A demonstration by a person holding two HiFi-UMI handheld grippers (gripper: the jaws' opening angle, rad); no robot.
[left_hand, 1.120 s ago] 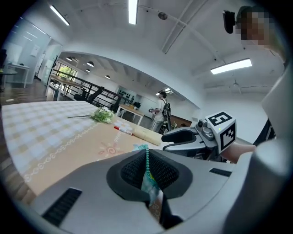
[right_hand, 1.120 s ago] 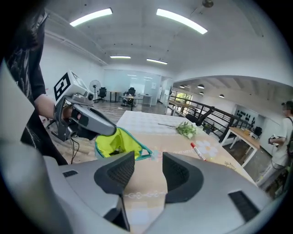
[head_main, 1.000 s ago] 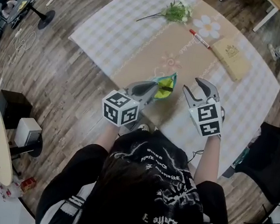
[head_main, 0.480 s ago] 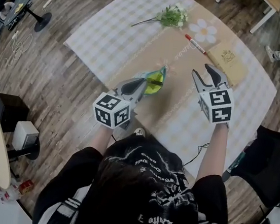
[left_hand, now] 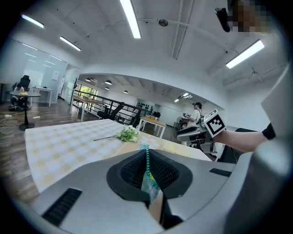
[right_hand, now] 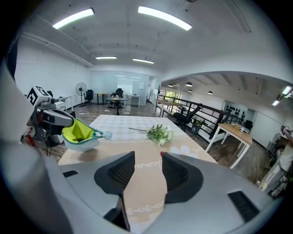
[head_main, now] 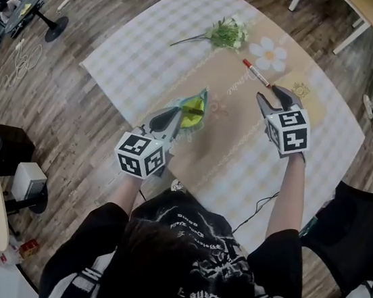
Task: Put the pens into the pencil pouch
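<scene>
**Pouch pinched at left, pen lying far right**

Surface: the bench wears a pale checked cloth with a tan runner down the middle. It stands on a wood-plank floor. The room is a big open office with strip lights overhead, a railing and other desks far off.

Fingers: the left gripper has its fingers closed tight on the zip edge of the pouch. The pouch hangs just above the runner with its mouth gaping, showing yellow-green lining. Something dark lies inside; I cannot tell what. The right gripper has its fingers spread wide, with only runner cloth showing between them and nothing touched.

Task thing: the pen has a red cap and lies flat on the cloth just beyond the right gripper's tips. A printed daisy is on its far side.

Edges and room: a tan notebook sits close on the right, partly under the right gripper. A flower sprig lies near the far edge. Open runner separates the two grippers. A black chair stands off the bench's right edge.
</scene>
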